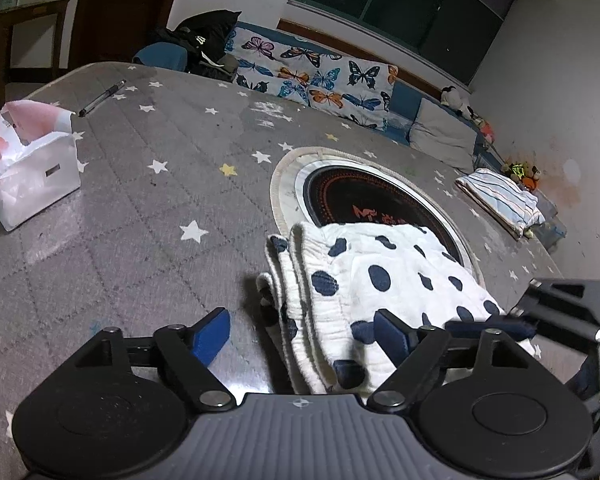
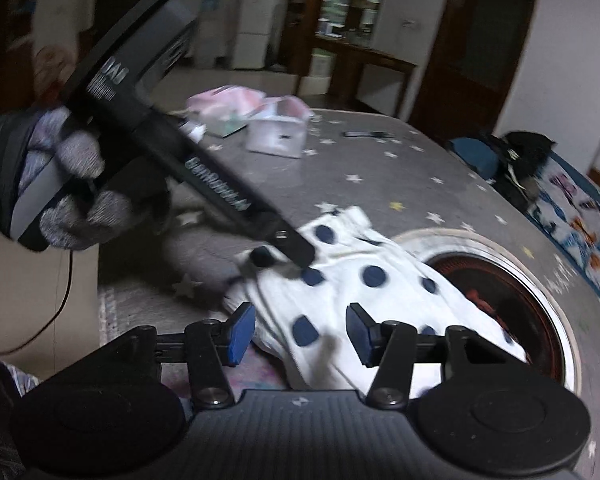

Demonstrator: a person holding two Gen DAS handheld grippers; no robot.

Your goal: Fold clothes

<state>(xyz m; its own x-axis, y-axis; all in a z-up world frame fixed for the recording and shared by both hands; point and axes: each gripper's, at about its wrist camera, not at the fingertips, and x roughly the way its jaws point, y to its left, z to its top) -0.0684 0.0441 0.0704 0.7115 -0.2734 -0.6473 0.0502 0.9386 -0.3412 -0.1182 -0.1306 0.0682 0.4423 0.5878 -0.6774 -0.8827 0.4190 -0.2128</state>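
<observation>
The room is dim, lit by indoor light from overhead, and the dark-glazed window [image 1: 400,4] gives no daylight. Colours look cool and slightly grainy. The left wrist view is mostly sharp: the grey star-printed quilted cover [image 1: 148,200] shows crisp stitching, though its near left part carries a pale sheen. Straight lines bow strongly toward the edges, and the corners fall to black. The right wrist view is smeared by motion; the white, navy-dotted folded garment [image 2: 340,292] and the grey-gloved hand [image 2: 72,196] are soft. Dark shadow pools beside that garment's left edge.
</observation>
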